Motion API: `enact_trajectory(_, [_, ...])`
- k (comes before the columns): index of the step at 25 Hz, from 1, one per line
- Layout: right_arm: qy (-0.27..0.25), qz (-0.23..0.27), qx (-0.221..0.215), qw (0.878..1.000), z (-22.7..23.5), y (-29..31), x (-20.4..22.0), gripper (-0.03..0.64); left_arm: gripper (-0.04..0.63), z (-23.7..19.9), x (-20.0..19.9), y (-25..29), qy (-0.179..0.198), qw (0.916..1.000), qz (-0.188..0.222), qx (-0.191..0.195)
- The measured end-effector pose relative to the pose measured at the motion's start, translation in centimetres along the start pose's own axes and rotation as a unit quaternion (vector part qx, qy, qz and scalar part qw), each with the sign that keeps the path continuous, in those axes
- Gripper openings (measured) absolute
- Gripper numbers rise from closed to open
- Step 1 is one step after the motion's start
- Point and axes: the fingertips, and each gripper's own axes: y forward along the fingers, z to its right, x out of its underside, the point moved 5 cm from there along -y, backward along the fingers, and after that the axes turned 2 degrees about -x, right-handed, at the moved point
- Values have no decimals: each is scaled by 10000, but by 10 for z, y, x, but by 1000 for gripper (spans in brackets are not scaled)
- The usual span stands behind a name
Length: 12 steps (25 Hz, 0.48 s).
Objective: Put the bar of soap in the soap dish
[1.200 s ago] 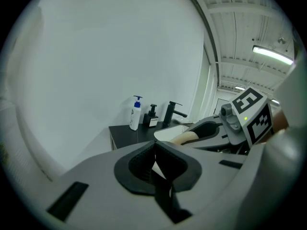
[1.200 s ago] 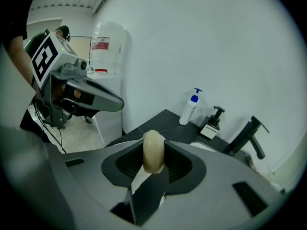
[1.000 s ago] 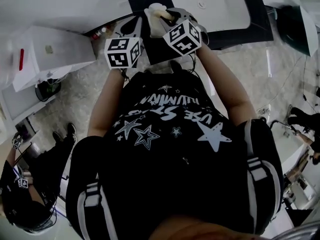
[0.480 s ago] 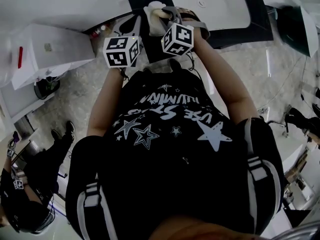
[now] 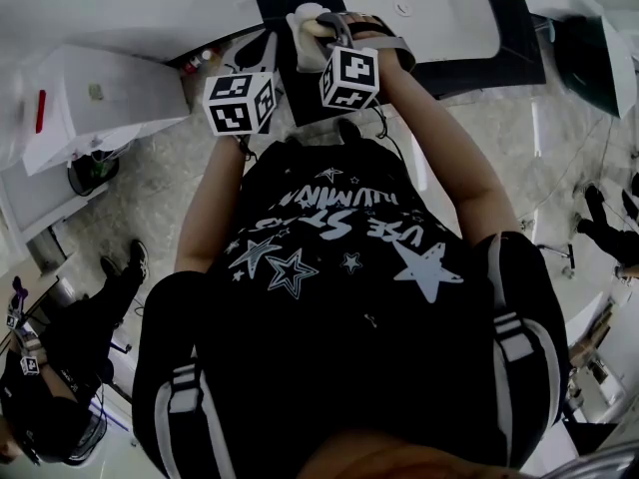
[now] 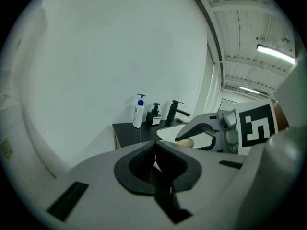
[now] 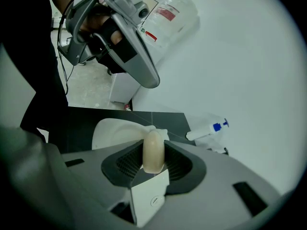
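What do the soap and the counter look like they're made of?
The soap looks like a cream, matte, waxy solid with rounded edges. The counter is a dark, smooth slab with a seam line, possibly stone or laminate; I can't tell which.

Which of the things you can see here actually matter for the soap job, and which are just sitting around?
Part of the job:
- cream oval bar of soap, clamped in the right gripper
- soap dish: cannot pick it out for certain

Just lying about:
- white pump bottle with blue top
- black pump bottle
- black faucet
- left gripper, shut and empty
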Motion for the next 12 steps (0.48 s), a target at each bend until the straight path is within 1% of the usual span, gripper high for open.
enact_trajectory(7, [219,-15,-141,9997,0,1,-1,129,12,-1,3,-2,-28,10000,6,-47])
enact_trajectory(12, [346,158,-235,9990,2,-2,-1,129,12,2,2,-2,-31,10000,1,-61])
